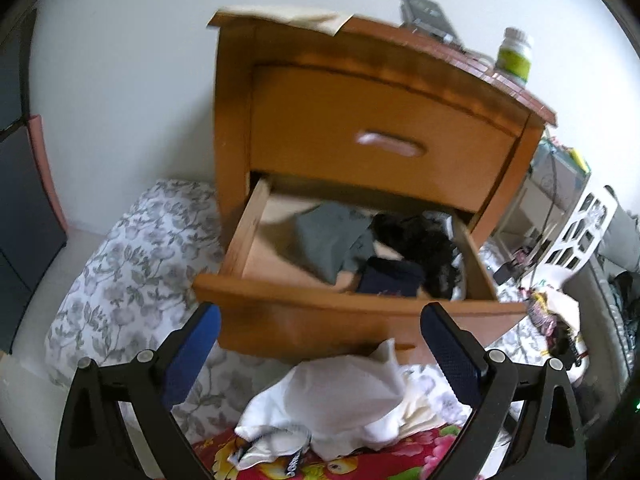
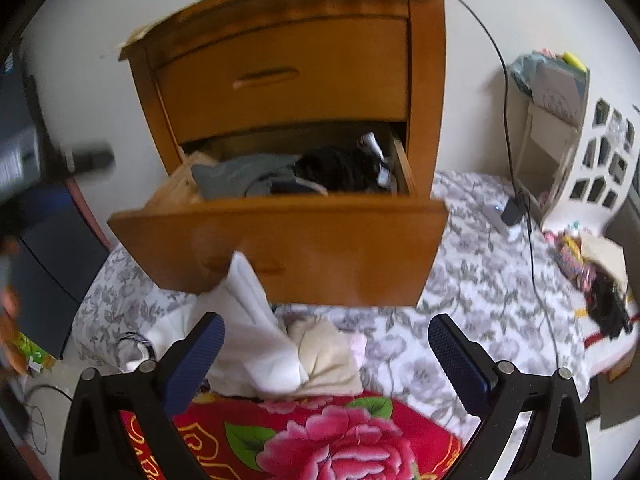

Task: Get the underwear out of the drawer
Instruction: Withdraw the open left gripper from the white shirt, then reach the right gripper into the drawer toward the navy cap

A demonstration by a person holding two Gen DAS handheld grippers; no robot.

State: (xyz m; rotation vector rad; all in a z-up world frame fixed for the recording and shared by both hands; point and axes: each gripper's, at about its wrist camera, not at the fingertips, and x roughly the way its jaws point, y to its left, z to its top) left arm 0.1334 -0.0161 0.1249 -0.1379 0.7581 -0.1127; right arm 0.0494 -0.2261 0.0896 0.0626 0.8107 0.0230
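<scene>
Lower wooden drawer [image 1: 352, 304] is pulled open for access; grey and black folded underwear [image 1: 332, 236] remains inside. White garments [image 1: 332, 404] are piled on the floral bedding below (presumably already removed). Left gripper [image 1: 320, 344] and right gripper [image 2: 326, 352] are held wide apart, empty.

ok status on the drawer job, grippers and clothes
Left gripper and right gripper open, empty. Lower drawer open, grey and black garments inside. White pieces on the bed. Nothing blocking.
</scene>
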